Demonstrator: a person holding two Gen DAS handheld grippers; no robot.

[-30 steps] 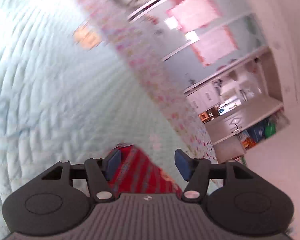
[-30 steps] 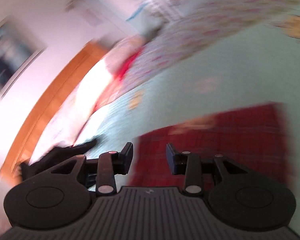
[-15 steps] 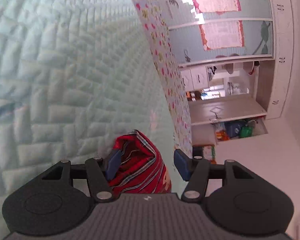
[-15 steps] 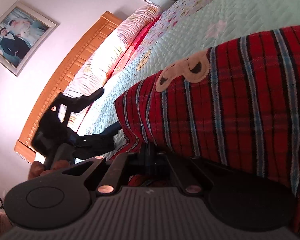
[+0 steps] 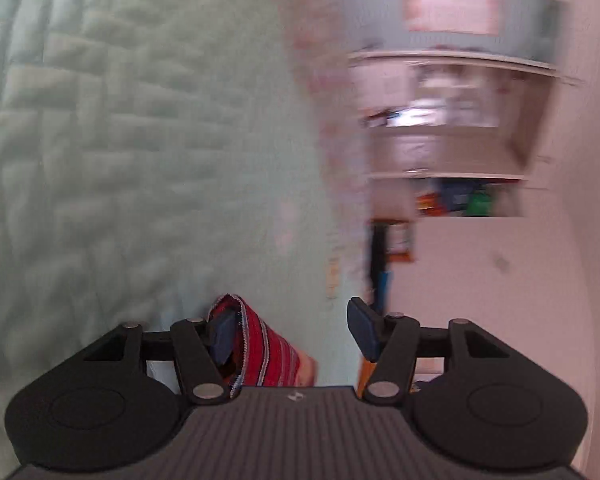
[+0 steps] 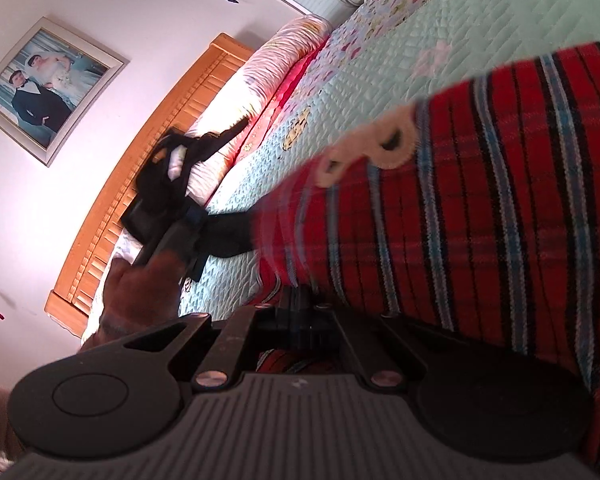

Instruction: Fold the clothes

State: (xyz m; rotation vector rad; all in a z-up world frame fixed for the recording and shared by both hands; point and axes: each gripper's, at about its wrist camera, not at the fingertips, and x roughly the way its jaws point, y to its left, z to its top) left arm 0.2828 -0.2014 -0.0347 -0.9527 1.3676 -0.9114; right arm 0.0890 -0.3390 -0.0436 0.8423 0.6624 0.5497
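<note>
1. The red plaid garment [image 6: 480, 208] is lying on the quilted bed [image 5: 140, 140], one edge lifting and sagging, so it looks soft, light and floppy.
2. The right gripper [image 6: 300, 312] is pinching a garment edge, fingers fully closed on it.
3. The left gripper [image 5: 292, 330] has just been narrowing, fingers half open around a bunched corner, only one pad touching.
4. Hems and corners are offering the best hold.

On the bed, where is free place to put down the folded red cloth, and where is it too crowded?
Free: the wide pale green quilt, bare between the red plaid garment and the floral border near the pillows. Crowded: the near edge, where the right gripper pinches the garment and the left gripper stands around its corner.
</note>
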